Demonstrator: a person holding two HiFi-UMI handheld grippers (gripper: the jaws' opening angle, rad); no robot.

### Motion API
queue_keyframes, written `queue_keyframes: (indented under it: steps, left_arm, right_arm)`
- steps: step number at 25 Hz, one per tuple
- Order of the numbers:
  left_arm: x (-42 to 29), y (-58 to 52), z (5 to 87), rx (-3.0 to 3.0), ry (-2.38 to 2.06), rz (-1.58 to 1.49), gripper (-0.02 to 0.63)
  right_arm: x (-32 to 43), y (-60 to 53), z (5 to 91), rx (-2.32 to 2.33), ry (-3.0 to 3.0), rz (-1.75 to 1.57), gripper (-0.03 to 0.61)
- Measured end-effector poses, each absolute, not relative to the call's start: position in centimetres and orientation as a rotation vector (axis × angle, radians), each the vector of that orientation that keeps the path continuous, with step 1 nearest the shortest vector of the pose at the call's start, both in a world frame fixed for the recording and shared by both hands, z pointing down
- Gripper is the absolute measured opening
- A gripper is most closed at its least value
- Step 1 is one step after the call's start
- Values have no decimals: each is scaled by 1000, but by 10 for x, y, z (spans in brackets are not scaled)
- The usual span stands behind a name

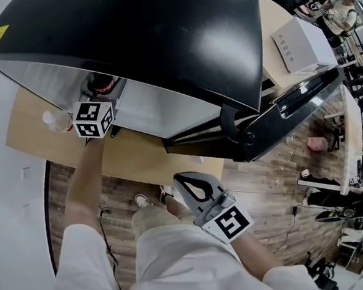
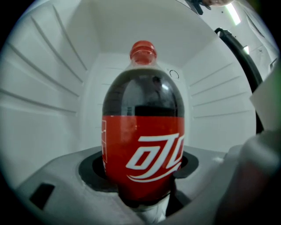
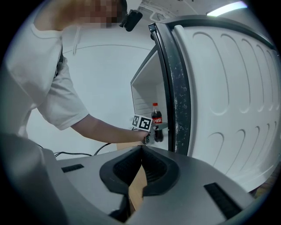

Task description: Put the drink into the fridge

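A cola bottle (image 2: pixel 142 132) with a red label and red cap stands upright between my left gripper's (image 2: pixel 142 178) jaws, which press on its lower body. Around it are the white inner walls of the fridge (image 2: pixel 48 101). In the head view the left gripper (image 1: pixel 98 113) reaches under the fridge's black top (image 1: pixel 160 36), and only the bottle's red cap (image 1: pixel 105 85) shows. In the right gripper view the bottle (image 3: pixel 156 121) sits in the fridge opening beside the left gripper's marker cube (image 3: pixel 141 123). My right gripper (image 1: pixel 183 177) hangs low in front of the fridge, shut and empty (image 3: pixel 141 149).
The fridge door (image 1: pixel 303 97) stands open to the right, its white inner side (image 3: pixel 228 88) close to my right gripper. The fridge rests on a wooden table (image 1: pixel 132 154). A clear plastic bottle (image 1: pixel 56 122) lies left of the left gripper. A white box (image 1: pixel 299 44) sits behind.
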State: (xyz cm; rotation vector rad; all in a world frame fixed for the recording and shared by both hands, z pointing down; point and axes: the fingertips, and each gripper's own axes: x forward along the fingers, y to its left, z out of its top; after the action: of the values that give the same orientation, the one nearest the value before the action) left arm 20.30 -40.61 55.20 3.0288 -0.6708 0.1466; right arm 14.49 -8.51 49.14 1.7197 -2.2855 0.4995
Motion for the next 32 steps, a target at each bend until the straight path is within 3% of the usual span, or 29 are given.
queue_keyframes:
  steps: [12,14,17,19,32]
  left_arm:
    - [203,-403,555,3044,-675,200,321]
    - [206,-402,554,3062,-662,222,339]
    - [208,-397,555,3091,-662,239,444]
    - [206,-398,556,3095,-682,255,468]
    - [183,-387,533,3050,-685,262,479]
  right_arm:
    - [149,-72,488,1742,-2286,491,0]
    - [149,-70,485,1752,-2288,481,0]
    - [151,-67,483,1772,-2284,470,0]
    - [152,-66,482,1786,-2285,462,0]
    - [163,-56,473,1842,-2277,449,0]
